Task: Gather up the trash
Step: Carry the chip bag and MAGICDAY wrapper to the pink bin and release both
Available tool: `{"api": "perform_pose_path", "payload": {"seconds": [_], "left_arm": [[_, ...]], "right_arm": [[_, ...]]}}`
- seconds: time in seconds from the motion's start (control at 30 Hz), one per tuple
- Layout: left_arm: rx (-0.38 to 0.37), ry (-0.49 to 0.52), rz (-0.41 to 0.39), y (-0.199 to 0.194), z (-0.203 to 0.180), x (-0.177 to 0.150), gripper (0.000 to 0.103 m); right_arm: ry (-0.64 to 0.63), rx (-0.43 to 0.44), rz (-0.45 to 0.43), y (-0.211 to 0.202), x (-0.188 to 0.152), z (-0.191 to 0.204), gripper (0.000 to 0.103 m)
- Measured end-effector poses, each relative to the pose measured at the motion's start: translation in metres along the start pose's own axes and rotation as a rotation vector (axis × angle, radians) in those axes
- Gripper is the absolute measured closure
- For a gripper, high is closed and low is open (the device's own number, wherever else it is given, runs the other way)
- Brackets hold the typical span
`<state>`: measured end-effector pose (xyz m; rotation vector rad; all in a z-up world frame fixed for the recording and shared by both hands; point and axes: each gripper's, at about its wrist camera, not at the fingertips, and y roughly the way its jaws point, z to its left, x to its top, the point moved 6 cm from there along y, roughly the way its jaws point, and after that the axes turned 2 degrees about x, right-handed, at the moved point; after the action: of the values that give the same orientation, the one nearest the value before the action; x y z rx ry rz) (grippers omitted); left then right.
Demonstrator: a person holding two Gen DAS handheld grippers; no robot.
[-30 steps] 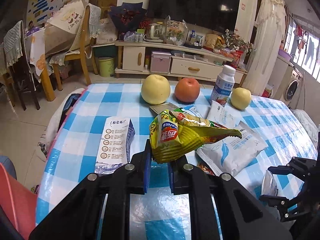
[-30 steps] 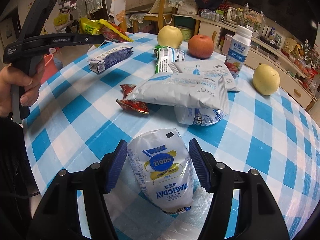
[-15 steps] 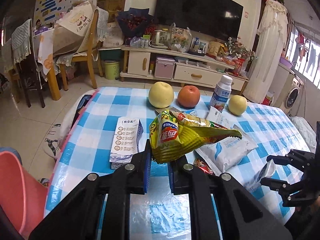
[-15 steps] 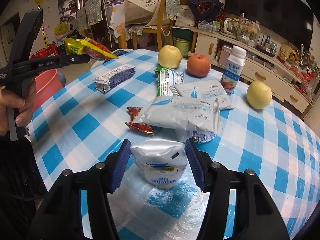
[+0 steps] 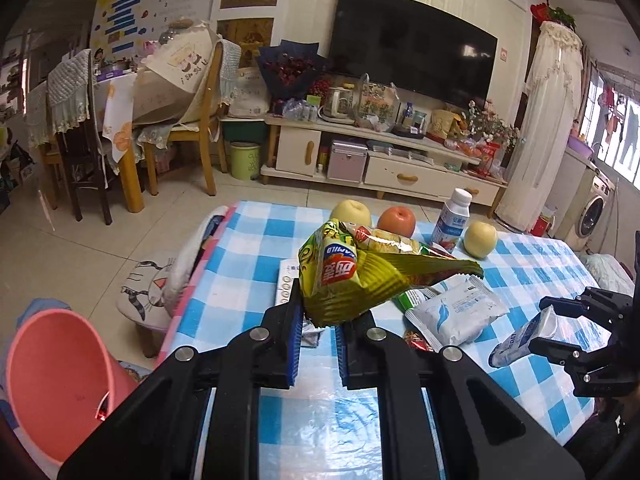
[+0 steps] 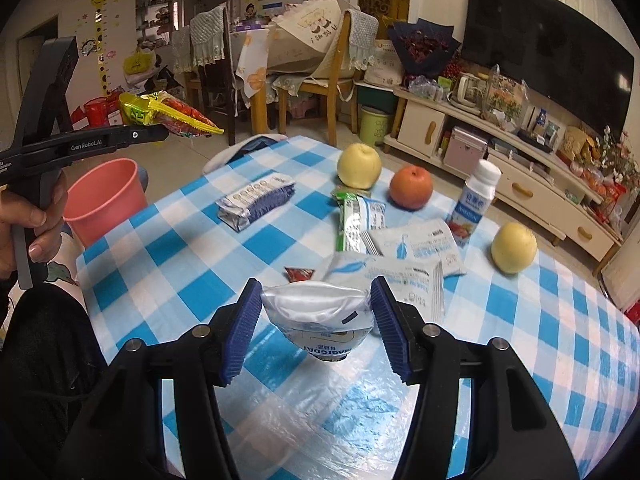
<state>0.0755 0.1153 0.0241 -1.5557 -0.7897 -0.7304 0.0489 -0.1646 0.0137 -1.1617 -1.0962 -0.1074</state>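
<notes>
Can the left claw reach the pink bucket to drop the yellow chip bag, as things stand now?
Probably yes. The left claw holds the yellow chip bag clear of the table, and the pink bucket stands open beside the table edge, nothing between them.

- The bench (image 6: pixel 560 320) is wearing a glossy blue-and-white checked plastic cover, wrinkling and catching glare near the camera.
- The left tongs (image 5: pixel 316 336) are showing matt black plastic arms, shiny metal rivets and ribbed blue pads; they are pinching a crinkled, glossy yellow foil snack bag (image 5: pixel 360 276).
- The right tongs (image 6: pixel 316 330) are squeezing a smooth, shiny white plastic pouch (image 6: pixel 318 316) between rough ribbed blue pads.
- The white wrappers (image 6: pixel 412 242) are looking like smooth, slightly glossy film.
- The pink bucket (image 5: pixel 56 380) is looking like smooth, satin plastic.
- The chair (image 6: pixel 320 92) is showing varnished wood under lacy cloth.
</notes>
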Motion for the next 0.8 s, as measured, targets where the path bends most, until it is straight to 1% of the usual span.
{"api": "perform_pose_path", "payload": {"seconds": [0.17, 0.27, 0.4, 0.6, 0.7, 0.8], "left_arm": [[0.037, -0.028, -0.016, -0.022, 0.028, 0.002, 0.088], [0.069, -0.048, -0.029, -0.038, 0.05, 0.002, 0.088], [0.131, -0.081, -0.044, -0.061, 0.091, 0.002, 0.088], [0.237, -0.126, -0.055, -0.089, 0.155, -0.002, 0.088], [0.293, -0.145, -0.057, -0.102, 0.192, -0.006, 0.088], [0.332, -0.166, -0.054, -0.109, 0.223, -0.009, 0.088]], "right_arm": [[-0.04, 0.038, -0.025, 0.001, 0.027, 0.026, 0.045], [-0.073, 0.07, -0.039, 0.005, 0.047, 0.049, 0.045], [-0.128, 0.12, -0.061, 0.014, 0.08, 0.087, 0.045], [-0.215, 0.232, -0.105, 0.034, 0.137, 0.166, 0.045], [-0.253, 0.313, -0.126, 0.051, 0.167, 0.215, 0.045], [-0.282, 0.383, -0.136, 0.07, 0.191, 0.259, 0.045]]}}
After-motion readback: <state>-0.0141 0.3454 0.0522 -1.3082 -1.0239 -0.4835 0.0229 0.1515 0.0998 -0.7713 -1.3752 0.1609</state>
